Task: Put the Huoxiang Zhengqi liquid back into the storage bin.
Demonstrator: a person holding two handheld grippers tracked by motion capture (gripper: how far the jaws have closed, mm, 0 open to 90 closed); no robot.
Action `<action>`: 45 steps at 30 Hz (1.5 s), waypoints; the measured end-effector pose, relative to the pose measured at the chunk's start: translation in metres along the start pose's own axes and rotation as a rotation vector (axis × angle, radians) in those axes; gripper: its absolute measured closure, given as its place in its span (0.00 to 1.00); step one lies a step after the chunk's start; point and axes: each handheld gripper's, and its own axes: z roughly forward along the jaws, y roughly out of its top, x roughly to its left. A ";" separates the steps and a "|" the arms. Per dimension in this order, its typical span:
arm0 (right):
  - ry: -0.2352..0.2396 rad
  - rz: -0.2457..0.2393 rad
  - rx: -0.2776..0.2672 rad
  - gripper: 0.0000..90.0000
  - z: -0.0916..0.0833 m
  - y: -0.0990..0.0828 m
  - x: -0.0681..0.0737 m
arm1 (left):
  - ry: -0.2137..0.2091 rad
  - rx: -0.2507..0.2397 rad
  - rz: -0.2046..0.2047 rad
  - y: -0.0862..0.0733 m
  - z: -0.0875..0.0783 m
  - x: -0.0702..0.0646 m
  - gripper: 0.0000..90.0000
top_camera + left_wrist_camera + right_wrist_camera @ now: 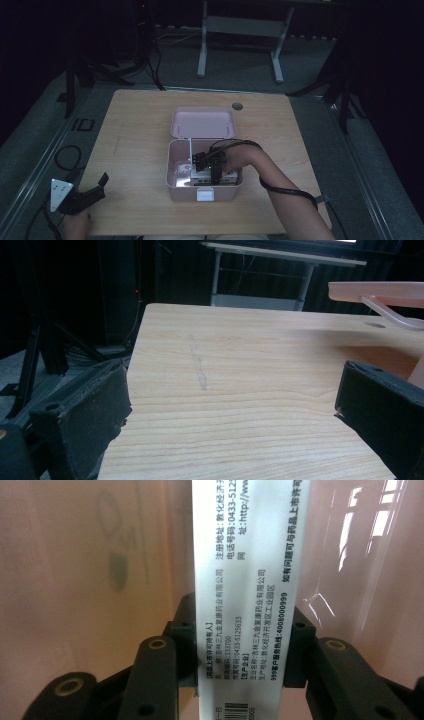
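Observation:
An open pink plastic box (171, 167) stands in the middle of the wooden table (135, 130), its lid (202, 122) folded back. My right gripper (210, 169) reaches down into it. In the right gripper view my right gripper (240, 645) is shut on a narrow white medicine carton (245, 570) with black print and a barcode, a jaw pressing on each side. The pink inner wall (75, 580) is close behind it. My left gripper (100, 187) rests at the table's front left corner, apart from the box. In its own view, my left gripper (232, 385) is open with bare wood between the jaws.
More white packs (225, 177) lie inside the pink box. The lid's edge (380, 290) and its handle show at the right of the left gripper view. A round cable hole (237, 106) sits near the table's far edge. Cables (67, 157) lie on the floor at left.

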 end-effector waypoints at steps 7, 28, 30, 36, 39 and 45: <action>-0.005 0.007 -0.006 0.62 -0.014 -0.001 0.001 | 0.000 0.001 0.001 0.000 0.000 0.000 0.01; -0.081 0.040 -0.145 0.59 -0.085 -0.040 0.006 | 0.001 0.000 0.000 0.000 0.000 0.000 0.01; -0.088 0.052 -0.152 0.59 -0.090 -0.047 0.005 | 0.001 -0.001 -0.001 0.000 0.000 0.000 0.01; -0.103 0.093 -0.171 0.57 -0.096 -0.071 0.001 | -0.001 0.001 -0.003 0.000 0.000 0.000 0.01; -0.108 0.122 -0.175 0.52 -0.095 -0.087 -0.002 | 0.000 0.003 -0.001 0.000 0.000 0.000 0.01; -0.146 0.192 -0.185 0.43 -0.087 -0.117 -0.009 | 0.002 0.002 0.000 0.000 0.000 0.000 0.01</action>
